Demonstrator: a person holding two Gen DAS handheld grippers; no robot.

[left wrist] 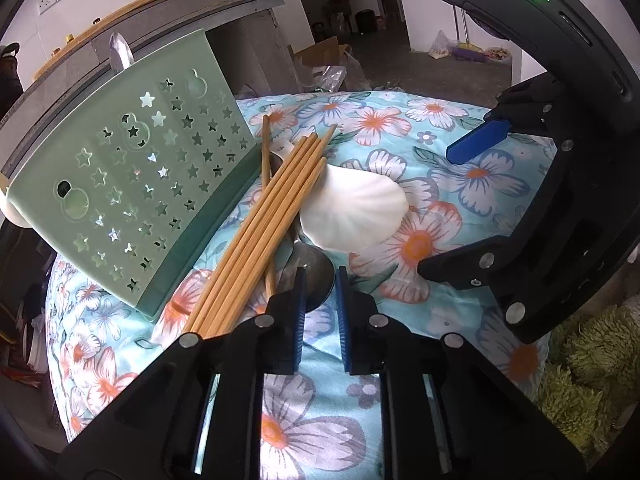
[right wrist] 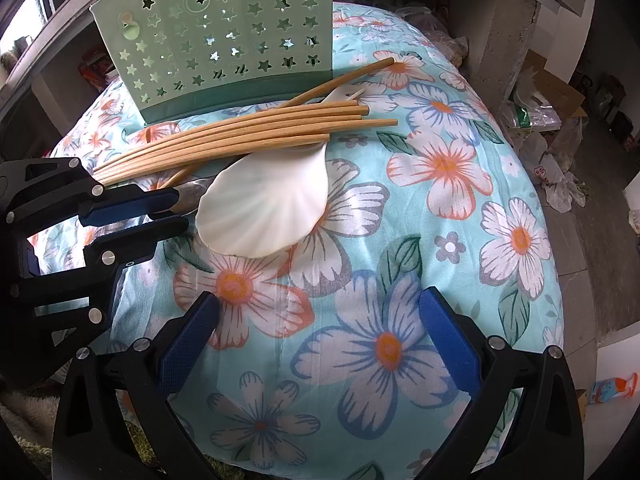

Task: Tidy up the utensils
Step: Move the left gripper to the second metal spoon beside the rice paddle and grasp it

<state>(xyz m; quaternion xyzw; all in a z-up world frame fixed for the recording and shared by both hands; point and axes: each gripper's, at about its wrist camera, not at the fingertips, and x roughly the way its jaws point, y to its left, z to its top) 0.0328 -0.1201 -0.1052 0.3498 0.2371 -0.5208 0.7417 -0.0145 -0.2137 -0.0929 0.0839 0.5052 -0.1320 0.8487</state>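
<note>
A green perforated utensil holder (left wrist: 152, 184) stands on a floral cloth (left wrist: 440, 152); it also shows in the right wrist view (right wrist: 224, 44). Several wooden chopsticks (left wrist: 260, 232) lie in front of it, next to a white shell-shaped spoon (left wrist: 356, 208) and over a metal spoon (left wrist: 316, 272). My left gripper (left wrist: 321, 280) is nearly closed around the metal spoon's bowl. In the right wrist view the left gripper (right wrist: 180, 208) pinches the metal spoon (right wrist: 196, 196) beside the white spoon (right wrist: 264, 208) and chopsticks (right wrist: 248, 132). My right gripper (right wrist: 320, 312) is open and empty above the cloth (right wrist: 440, 208).
A grey shelf (left wrist: 160, 28) with a wooden board stands behind the holder. Another spoon (left wrist: 120, 52) sticks out of the holder. Bags and boxes (right wrist: 548, 120) lie on the floor at the right. A green fluffy rug (left wrist: 592, 368) is at the side.
</note>
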